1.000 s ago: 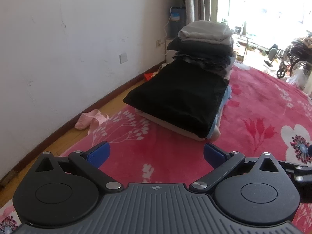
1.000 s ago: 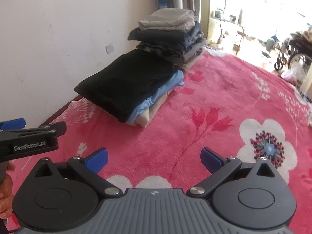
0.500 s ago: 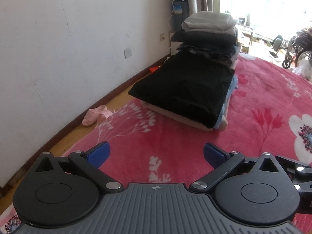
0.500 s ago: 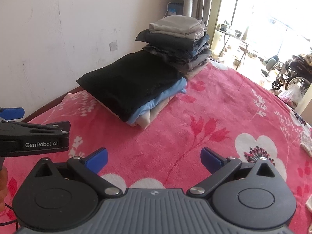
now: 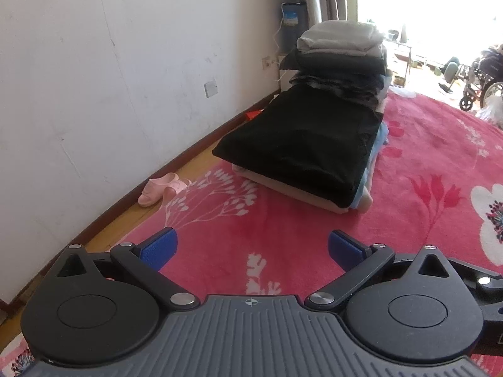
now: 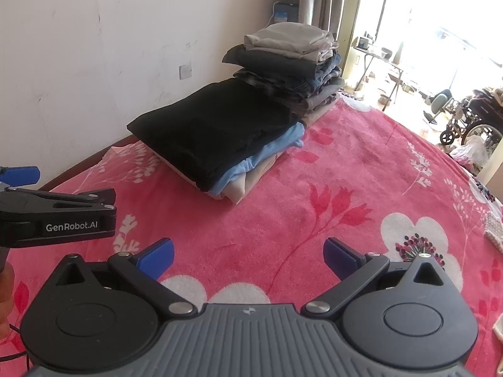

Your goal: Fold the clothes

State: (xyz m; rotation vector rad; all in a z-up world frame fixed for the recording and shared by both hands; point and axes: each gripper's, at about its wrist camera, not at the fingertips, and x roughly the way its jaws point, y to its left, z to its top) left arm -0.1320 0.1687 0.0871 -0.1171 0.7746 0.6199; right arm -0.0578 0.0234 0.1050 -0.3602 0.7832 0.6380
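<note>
A low pile with a folded black garment (image 5: 301, 144) (image 6: 217, 128) on top lies on the pink flowered blanket (image 5: 408, 207) (image 6: 330, 188), over light blue and beige pieces. Behind it rises a taller stack of folded clothes (image 5: 339, 59) (image 6: 289, 62) topped by a grey one. My left gripper (image 5: 251, 248) hovers open over the blanket, well short of the pile, with nothing between its blue pads. My right gripper (image 6: 248, 254) is open and empty too, further right. The left gripper's body (image 6: 59, 216) shows at the left edge of the right wrist view.
A white wall (image 5: 110, 78) runs along the left, with wooden floor and a pink slipper (image 5: 160, 187) at the blanket's edge. Curtains, a bright window, a small table (image 6: 380, 62) and wheelchairs (image 6: 471, 119) stand at the back right.
Both grippers have drawn back and risen a little, so the piles look smaller and sit further up the frame. Both stay open and empty.
</note>
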